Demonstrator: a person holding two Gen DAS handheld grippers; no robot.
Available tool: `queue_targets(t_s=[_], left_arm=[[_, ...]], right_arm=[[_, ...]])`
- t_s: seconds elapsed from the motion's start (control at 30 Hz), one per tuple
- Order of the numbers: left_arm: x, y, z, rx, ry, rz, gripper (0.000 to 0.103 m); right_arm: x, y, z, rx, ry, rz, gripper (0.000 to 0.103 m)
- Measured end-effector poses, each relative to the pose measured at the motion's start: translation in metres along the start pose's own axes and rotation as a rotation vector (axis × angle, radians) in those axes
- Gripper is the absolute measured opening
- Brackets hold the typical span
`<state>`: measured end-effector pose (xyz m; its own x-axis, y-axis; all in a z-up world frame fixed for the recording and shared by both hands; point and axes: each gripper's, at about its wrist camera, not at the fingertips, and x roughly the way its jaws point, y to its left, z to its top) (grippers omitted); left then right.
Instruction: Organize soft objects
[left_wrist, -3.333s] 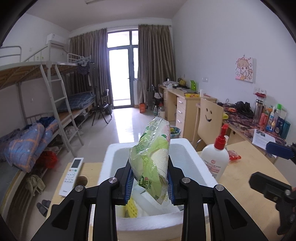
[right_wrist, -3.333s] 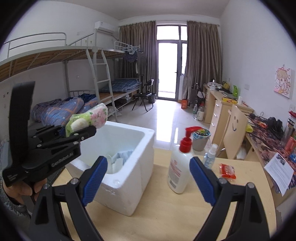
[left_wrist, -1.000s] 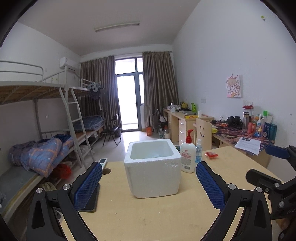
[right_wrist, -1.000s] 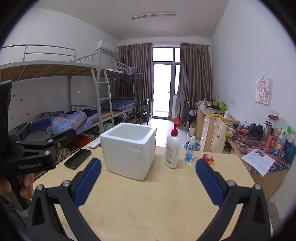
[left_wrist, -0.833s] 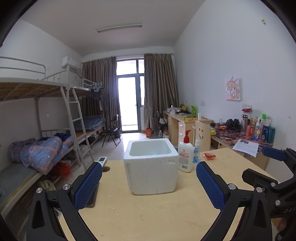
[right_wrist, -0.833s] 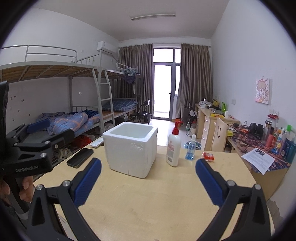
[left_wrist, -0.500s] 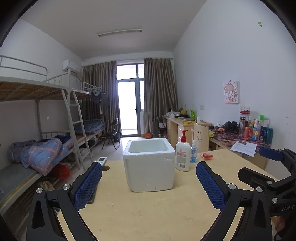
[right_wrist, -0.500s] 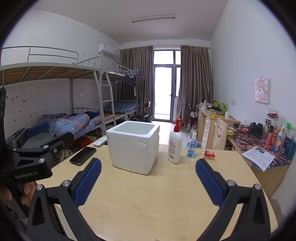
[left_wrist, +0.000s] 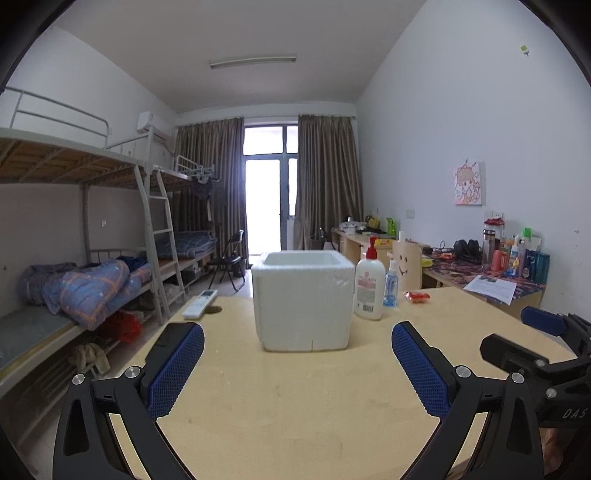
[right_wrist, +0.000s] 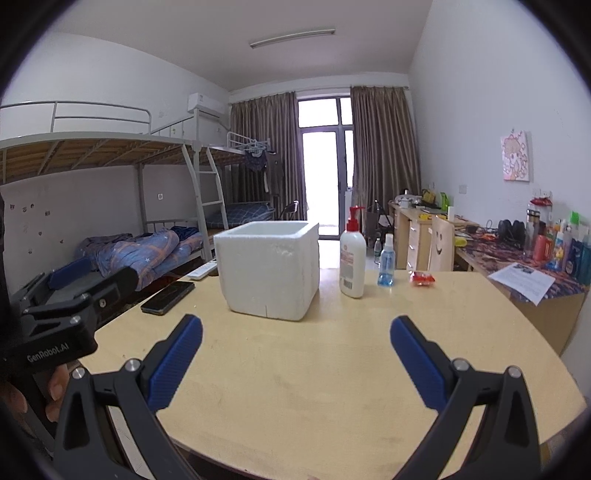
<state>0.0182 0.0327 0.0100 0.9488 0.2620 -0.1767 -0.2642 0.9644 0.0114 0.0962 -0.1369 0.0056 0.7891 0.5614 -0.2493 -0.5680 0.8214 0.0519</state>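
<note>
A white foam box stands on the wooden table; its inside is hidden from this low angle. It also shows in the right wrist view. My left gripper is open and empty, well back from the box over the near table. My right gripper is open and empty, also back from the box. Each gripper's body shows at the edge of the other's view.
A white pump bottle, a small blue spray bottle and a red packet stand right of the box. A remote and a black phone lie on the left. The bunk beds stand left, the cluttered desks right.
The left gripper held a green tissue pack over the box 3.3 s ago; now it is open and empty. Both grippers have pulled back and lower from the box.
</note>
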Motion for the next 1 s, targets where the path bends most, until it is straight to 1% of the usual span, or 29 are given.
queue_targets(t_s=[0.13,0.3,0.53,1.0], left_arm=[[0.001,0.0,-0.009,0.01,0.018,0.007,0.102],[0.001,0.0,-0.012,0.016,0.024,0.029,0.102],[-0.002,0.001,-0.013,0.014,0.022,0.023,0.102],[0.0,0.0,-0.013,0.017,0.02,0.031,0.102]], right_arm=[[0.002,0.002,-0.014,-0.006,0.018,0.004,0.103],[0.002,0.005,-0.023,-0.014,0.02,0.0,0.103],[-0.005,0.004,-0.021,-0.007,0.006,-0.004,0.103],[-0.007,0.0,-0.022,-0.001,0.012,-0.007,0.103]])
